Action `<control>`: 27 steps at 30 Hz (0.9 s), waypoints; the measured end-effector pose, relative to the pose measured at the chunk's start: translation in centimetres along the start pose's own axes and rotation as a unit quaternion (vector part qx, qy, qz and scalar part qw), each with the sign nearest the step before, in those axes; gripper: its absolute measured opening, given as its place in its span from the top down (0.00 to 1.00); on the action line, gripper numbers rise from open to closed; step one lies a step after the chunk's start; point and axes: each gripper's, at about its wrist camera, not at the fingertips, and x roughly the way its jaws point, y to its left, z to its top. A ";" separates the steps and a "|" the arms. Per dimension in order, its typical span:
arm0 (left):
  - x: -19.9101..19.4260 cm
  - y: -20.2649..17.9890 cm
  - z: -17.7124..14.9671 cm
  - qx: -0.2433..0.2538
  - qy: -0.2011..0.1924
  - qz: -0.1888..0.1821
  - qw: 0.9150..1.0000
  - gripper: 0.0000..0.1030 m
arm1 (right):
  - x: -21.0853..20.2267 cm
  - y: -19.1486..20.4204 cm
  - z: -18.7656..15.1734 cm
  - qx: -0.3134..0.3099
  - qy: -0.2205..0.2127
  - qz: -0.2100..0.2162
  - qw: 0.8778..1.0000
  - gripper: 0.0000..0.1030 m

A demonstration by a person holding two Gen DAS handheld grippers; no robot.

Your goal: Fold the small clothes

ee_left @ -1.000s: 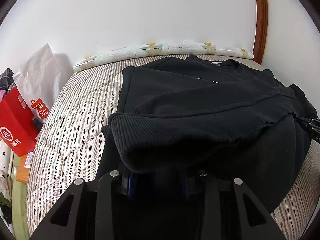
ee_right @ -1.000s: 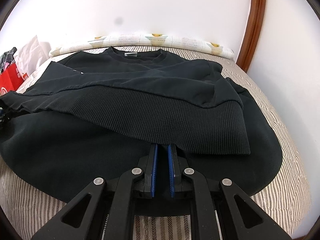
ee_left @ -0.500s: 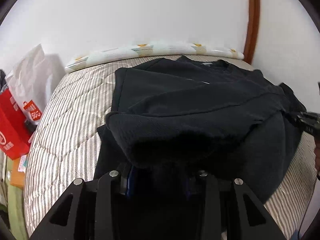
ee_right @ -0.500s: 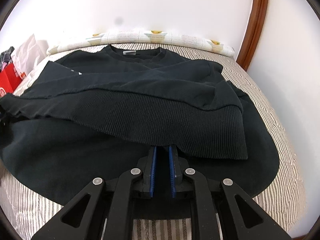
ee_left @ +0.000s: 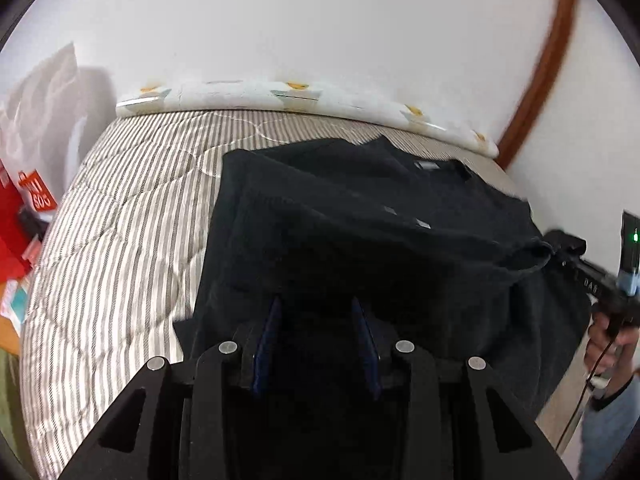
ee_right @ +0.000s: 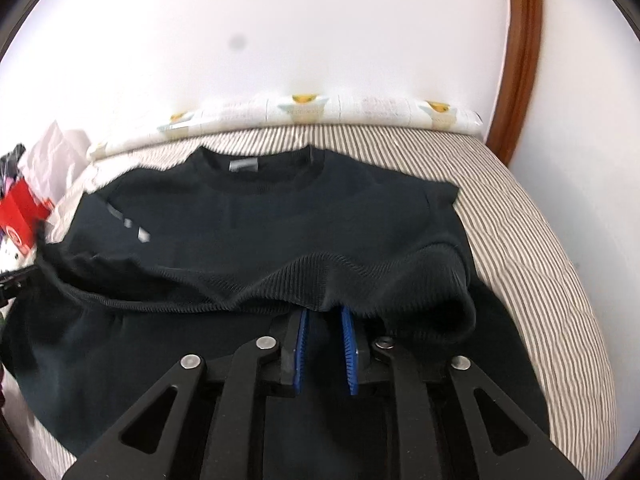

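Sweatshirt hem perhaps between grippers

So the black knit sweatshirt sits mid-frame in the right wrist view, lying flat, round collar and a small grey neck label toward the top. Its ribbed hem is folded up over the body in a wavy, rumpled band, with plain black fabric spread out below it.

Left tongs sit with blue pads parted, a wide gap between them. Right tongs likewise parted, pointing forward and level.
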 end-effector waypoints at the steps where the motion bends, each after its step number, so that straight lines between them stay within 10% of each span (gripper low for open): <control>1: 0.4 0.1 0.5 -0.004 0.004 0.001 1.000 0.67 | 0.3 -0.2 0.5 0.002 -0.002 -0.002 1.000 0.74; 18: 0.3 3.3 1.5 0.005 0.024 0.036 0.999 0.60 | -4.3 -5.9 4.3 0.001 -0.063 0.035 0.997 0.41; 27: 1.2 2.5 1.8 0.035 0.043 0.018 0.998 0.53 | -0.2 -5.6 2.6 -0.039 -0.002 0.057 0.998 0.38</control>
